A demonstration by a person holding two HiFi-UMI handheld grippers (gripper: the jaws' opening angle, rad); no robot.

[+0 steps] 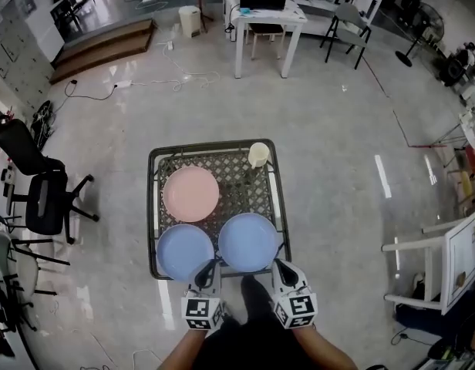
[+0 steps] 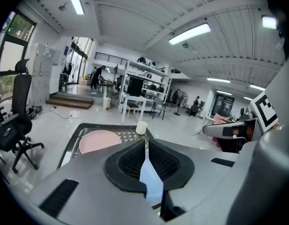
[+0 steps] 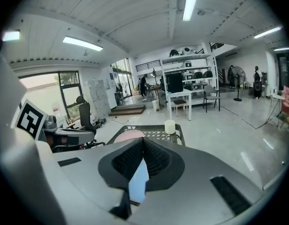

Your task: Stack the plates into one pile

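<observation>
I am looking down on a small black metal-mesh surface [image 1: 237,185], and the stacking is not yet showing any result: all three plates are lying flat in separate places, with none on top of another. The round pink plate [image 1: 190,193] is sitting at the back left. The left light-blue round plate [image 1: 182,251] is lying at the front left, and the right light-blue round plate [image 1: 247,241] is lying at the front right. The two blue rims are running very close together; I cannot tell whether they are touching. A cream-coloured cup [image 1: 258,154] is standing upright at the back right corner, apart from the plates.

I am holding the left hand-held gripper [image 1: 207,268] at the near edge of the surface, with its tip by the near rim of the left blue plate. Its jaws are clenched together with nothing between the pads. The blue strip showing in the left gripper view is plate seen through the gap below the closed tips. The right hand-held gripper [image 1: 279,267] is sitting by the near rim of the right blue plate, likewise clenched and empty.

As I am judging it, the whole job is lying ahead. One plate is needing to be picked up and set on another, then the third added, so that a single pile is standing on the mesh. Both sets of jaws are needing to open before either can take a rim.
</observation>
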